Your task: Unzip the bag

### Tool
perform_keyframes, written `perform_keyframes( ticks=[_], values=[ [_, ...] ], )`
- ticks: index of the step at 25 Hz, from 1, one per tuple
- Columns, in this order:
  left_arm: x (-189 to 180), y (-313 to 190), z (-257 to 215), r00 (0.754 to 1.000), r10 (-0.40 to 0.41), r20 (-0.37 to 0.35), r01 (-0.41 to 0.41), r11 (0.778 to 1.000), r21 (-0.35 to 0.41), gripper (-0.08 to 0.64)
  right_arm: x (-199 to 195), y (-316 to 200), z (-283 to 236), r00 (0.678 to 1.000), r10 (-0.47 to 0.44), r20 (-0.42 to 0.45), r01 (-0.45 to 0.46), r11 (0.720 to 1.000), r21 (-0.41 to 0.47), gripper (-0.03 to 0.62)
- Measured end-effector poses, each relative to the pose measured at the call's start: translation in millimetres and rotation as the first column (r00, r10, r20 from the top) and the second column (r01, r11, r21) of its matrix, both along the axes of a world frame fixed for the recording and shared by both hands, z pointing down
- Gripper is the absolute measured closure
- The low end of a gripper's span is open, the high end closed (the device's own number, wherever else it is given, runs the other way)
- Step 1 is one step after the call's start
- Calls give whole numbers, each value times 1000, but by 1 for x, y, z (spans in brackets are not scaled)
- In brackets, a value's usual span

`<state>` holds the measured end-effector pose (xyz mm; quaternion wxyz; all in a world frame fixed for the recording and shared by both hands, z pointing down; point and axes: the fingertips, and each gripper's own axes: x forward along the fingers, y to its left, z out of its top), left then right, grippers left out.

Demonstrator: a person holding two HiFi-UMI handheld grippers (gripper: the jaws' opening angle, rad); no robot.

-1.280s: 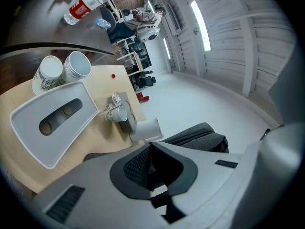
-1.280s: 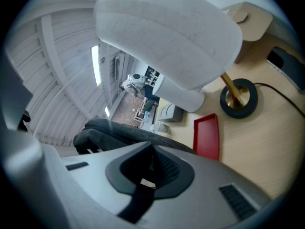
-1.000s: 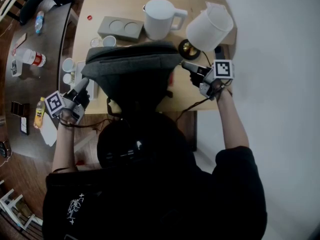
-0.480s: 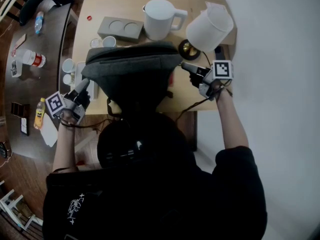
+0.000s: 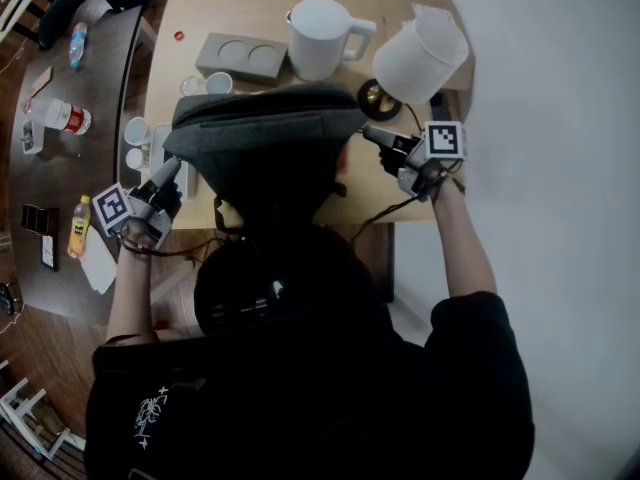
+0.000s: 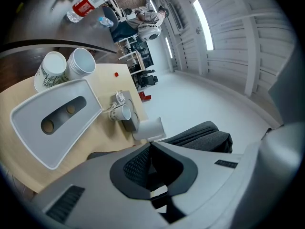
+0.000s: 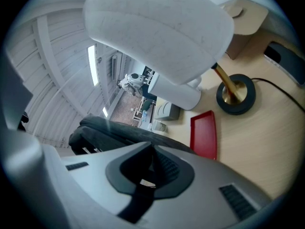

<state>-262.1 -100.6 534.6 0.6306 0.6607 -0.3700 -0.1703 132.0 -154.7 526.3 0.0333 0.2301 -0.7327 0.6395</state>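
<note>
1. The bag (image 5: 265,133), grey and soft-sided, lies across the middle of the pale tabletop (image 5: 200,8), in front of the seated person. A white pitcher (image 5: 320,36) and a white lamp (image 5: 420,53) stand behind it.
2. The left tool (image 5: 168,168) is at the bag's left end with its tip just beside the fabric. In its own view the jaws are together, with no part of the bag visible between them. Whether the tip touches the bag cannot be told.
3. The right tool (image 5: 368,131) is at the bag's right end, near the lamp's base. Its jaws are likewise together, and the bag's dark edge lies directly ahead of them rather than in them.
4. A dark seam runs along the bag's upper side. No gap or exposed interior shows, so the zip appears closed. The slider cannot be made out in any view.
5. Progress, as judged: the task seems to be at its outset. Neither tool has the zip pull and nothing is opened. Finding the pull, steadying the bag and drawing the slider along the seam all remain.
</note>
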Motion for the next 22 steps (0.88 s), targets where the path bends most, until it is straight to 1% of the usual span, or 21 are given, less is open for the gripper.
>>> perform_keyframes(
  ticks=[8,13,18,22],
  values=[
    [1,2,2,1000,1,-10,-1,1000,-5,556,4,0,7,999,-6,-33,6,1000,4,577],
    [2,2,1,1000,-5,-15,5,1000,-5,557,1,1,5,1000,-6,-11,6,1000,0,576],
    [4,2,0,1000,-1,-19,2,1000,3,558,2,1,5,1000,-13,-15,13,1000,12,573],
    [4,2,-2,1000,-3,-27,4,1000,16,558,-1,2,2,1000,-15,1,15,1000,18,572]
  ],
)
